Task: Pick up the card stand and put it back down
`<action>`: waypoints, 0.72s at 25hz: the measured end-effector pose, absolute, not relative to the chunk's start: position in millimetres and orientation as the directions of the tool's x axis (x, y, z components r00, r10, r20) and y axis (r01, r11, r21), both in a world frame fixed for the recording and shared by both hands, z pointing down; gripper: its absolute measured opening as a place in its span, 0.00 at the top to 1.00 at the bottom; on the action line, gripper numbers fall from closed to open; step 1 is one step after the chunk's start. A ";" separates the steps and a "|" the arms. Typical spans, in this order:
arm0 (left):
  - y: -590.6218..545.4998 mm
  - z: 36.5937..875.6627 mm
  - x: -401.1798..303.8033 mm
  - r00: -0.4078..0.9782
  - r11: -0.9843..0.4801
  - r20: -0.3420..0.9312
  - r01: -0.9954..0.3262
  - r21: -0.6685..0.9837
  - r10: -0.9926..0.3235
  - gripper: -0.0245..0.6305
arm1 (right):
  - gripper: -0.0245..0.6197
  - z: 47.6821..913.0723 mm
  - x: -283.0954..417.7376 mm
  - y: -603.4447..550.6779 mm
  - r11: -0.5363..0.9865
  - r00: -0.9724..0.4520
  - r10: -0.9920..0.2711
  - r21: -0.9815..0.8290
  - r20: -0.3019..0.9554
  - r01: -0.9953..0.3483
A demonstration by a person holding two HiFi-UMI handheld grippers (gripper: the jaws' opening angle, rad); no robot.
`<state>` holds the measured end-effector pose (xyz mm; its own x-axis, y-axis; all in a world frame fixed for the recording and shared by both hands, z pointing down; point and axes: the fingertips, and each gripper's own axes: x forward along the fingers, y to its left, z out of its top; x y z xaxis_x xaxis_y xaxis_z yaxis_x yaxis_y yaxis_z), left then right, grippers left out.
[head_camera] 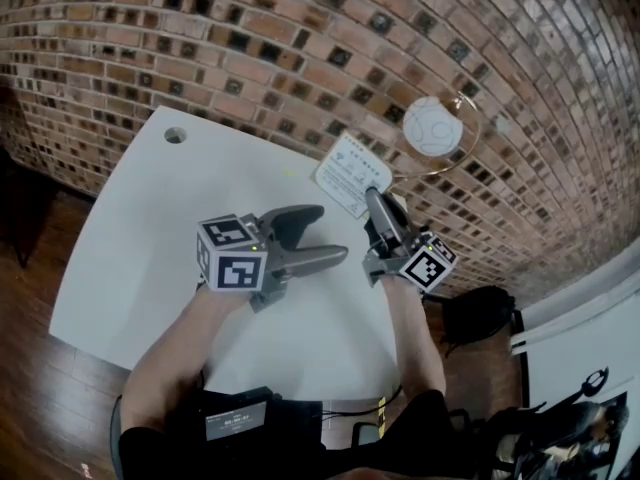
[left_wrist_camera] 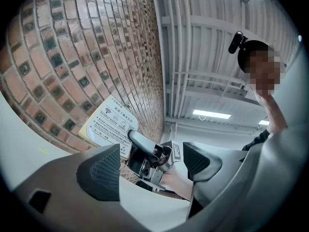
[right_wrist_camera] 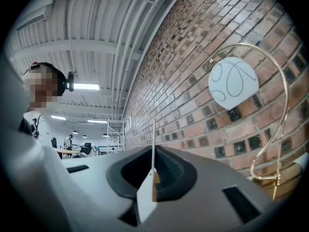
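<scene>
Right tool (head_camera: 376, 198) tight on card stand (head_camera: 348, 171) near edge

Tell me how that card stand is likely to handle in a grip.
Probably light and stiff: the card stand shows edge-on as a thin, straight sheet between the closed jaws of the right gripper. With so narrow a profile, it may tip easily when set down.

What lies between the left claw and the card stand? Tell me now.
Only bare table separates the open left claw from the card stand in the head view. The right claw is shut on the stand's edge.
</scene>
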<state>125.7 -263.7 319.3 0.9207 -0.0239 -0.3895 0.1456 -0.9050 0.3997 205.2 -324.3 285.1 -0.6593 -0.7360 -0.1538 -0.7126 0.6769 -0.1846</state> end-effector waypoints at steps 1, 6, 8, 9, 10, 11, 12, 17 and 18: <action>-264.9 318.8 124.4 0.919 -0.905 -0.393 0.144 0.401 -0.028 0.35 | 0.92 284.3 201.6 -326.4 0.684 -0.665 -0.730 -0.184 -0.157 -0.706; -270.5 314.8 116.6 0.912 -0.905 -0.409 0.137 0.402 -0.043 0.35 | 0.92 283.1 188.8 -335.8 0.703 -0.685 -0.711 -0.184 -0.160 -0.686; -273.6 314.1 113.5 0.909 -0.905 -0.414 0.132 0.405 -0.053 0.35 | 0.92 283.3 186.2 -339.2 0.707 -0.689 -0.707 -0.187 -0.161 -0.682; -275.3 314.4 112.2 0.907 -0.904 -0.416 0.129 0.407 -0.058 0.35 | 0.92 283.6 185.3 -340.8 0.709 -0.691 -0.704 -0.189 -0.163 -0.679; -277.1 314.8 111.2 0.906 -0.903 -0.418 0.125 0.410 -0.064 0.35 | 0.92 283.8 184.4 -342.4 0.712 -0.693 -0.701 -0.191 -0.164 -0.675; -278.6 315.1 110.5 0.905 -0.902 -0.420 0.123 0.413 -0.069 0.35 | 0.92 284.0 183.5 -343.9 0.715 -0.696 -0.698 -0.191 -0.166 -0.672; -280.0 315.4 110.0 0.904 -0.901 -0.422 0.121 0.417 -0.074 0.35 | 0.92 284.3 183.0 -345.5 0.718 -0.698 -0.696 -0.192 -0.167 -0.669; -287.7 319.8 107.7 0.900 -0.889 -0.422 0.104 0.445 -0.106 0.35 | 0.92 285.6 181.6 -355.2 0.727 -0.707 -0.686 -0.197 -0.171 -0.657; -290.1 320.9 106.5 0.899 -0.888 -0.422 0.099 0.450 -0.114 0.35 | 0.92 286.1 181.5 -357.9 0.729 -0.708 -0.684 -0.198 -0.174 -0.656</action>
<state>106.5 -290.1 320.9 0.8992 -0.1141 -0.4223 0.0986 -0.8877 0.4498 181.5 -357.9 286.1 -0.7083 -0.6842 -0.1737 -0.6555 0.7288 -0.1979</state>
